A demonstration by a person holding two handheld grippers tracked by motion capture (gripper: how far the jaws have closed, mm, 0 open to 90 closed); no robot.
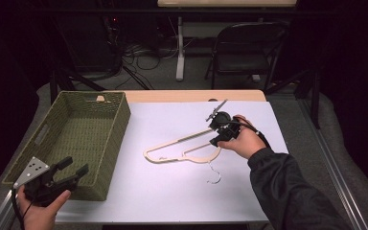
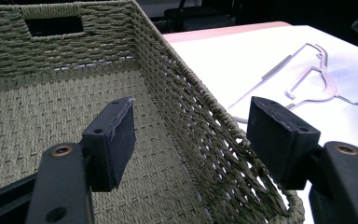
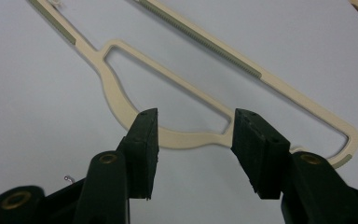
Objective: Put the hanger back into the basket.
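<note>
Cream plastic forms the clothes hanger (image 1: 182, 151), which lies flat on the white sheet (image 1: 172, 191) covering the worktop (image 1: 196, 96), its metal hook (image 1: 214, 175) pointing toward the person's side. The right gripper (image 1: 219, 135), held in the right hand (image 1: 244, 141), sits at the hanger's right end. In the right gripper view its jaws straddle the curved lower bar of the hanger (image 3: 191, 138), one pad on each side, with a gap still showing between pads and plastic, so nothing is clamped. The left gripper (image 1: 72, 168), in the left hand (image 1: 40, 211) at the near left corner, hovers over the near end of the green woven basket (image 1: 120, 120). Its jaws stand apart and grasp nothing, one over the basket's floor and the other above the rim (image 2: 205, 93).
</note>
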